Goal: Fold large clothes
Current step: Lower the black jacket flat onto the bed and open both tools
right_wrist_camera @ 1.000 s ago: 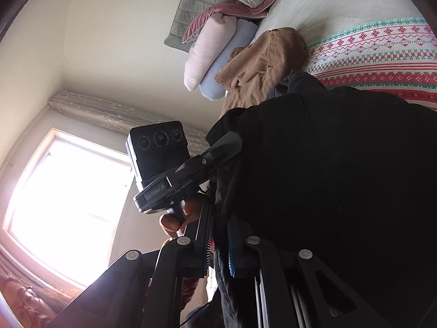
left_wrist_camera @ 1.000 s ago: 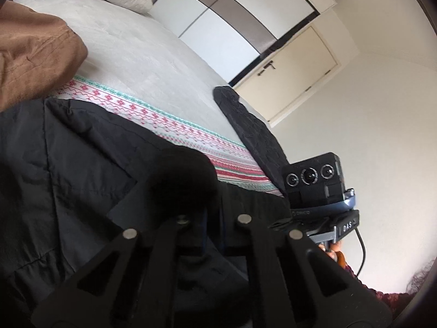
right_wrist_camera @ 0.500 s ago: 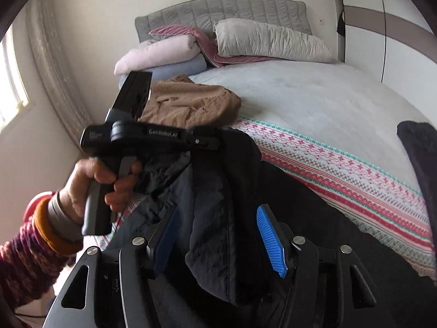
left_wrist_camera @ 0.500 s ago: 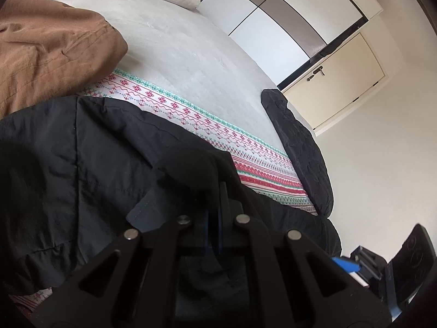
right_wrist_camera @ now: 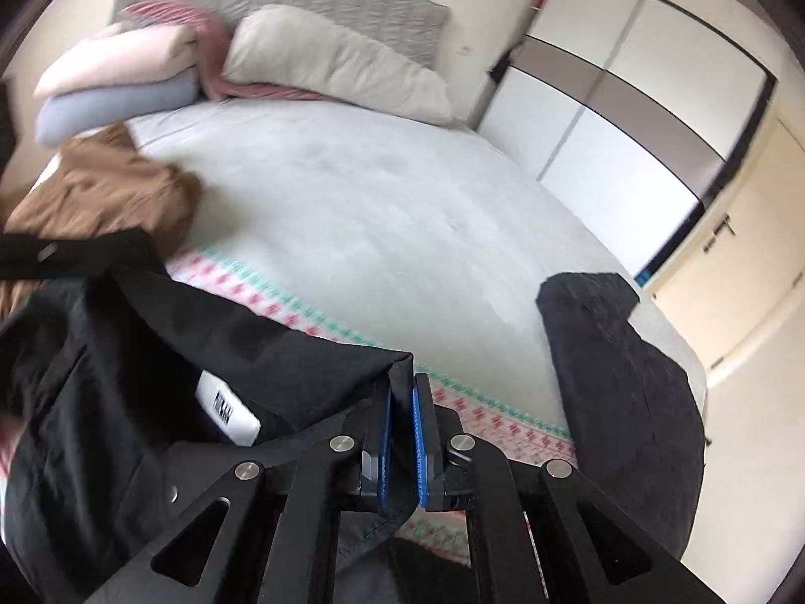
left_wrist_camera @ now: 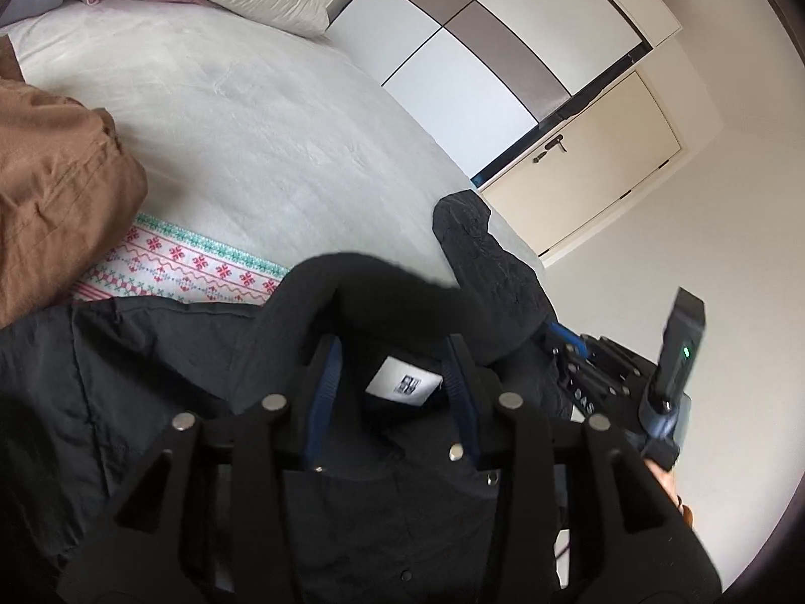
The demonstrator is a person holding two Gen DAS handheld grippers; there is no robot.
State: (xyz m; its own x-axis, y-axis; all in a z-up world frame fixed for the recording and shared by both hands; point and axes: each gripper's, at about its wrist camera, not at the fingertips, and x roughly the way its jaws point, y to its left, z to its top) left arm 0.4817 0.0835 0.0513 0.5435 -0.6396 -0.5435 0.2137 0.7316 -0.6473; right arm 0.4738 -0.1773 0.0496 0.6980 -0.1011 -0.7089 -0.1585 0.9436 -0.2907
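A black jacket [left_wrist_camera: 151, 377] lies bunched at the near edge of the bed. Its collar with a white label [left_wrist_camera: 405, 382] sits between the fingers of my left gripper [left_wrist_camera: 392, 352]. Those jaws are opening and stand apart; the pads do not press the cloth, though the collar drapes over the fingertips. My right gripper [right_wrist_camera: 404, 387] is shut on a folded edge of the jacket [right_wrist_camera: 226, 342], with the blue pads [right_wrist_camera: 385, 423] pinching the fabric. In the left wrist view the right gripper [left_wrist_camera: 568, 347] shows at the jacket's right side, held by a hand.
A brown garment [right_wrist_camera: 110, 191] lies left on the grey bed [right_wrist_camera: 377, 211]. A dark folded cloth [right_wrist_camera: 619, 377] hangs over the bed's right edge. Pillows [right_wrist_camera: 327, 65] are stacked at the headboard. A wardrobe [left_wrist_camera: 503, 50] and a door [left_wrist_camera: 593, 166] stand beyond.
My left jaws, shut on the jacket before, have parted around the collar. My right gripper opened, swung round to face the bed and closed on the jacket's edge. Both rose.
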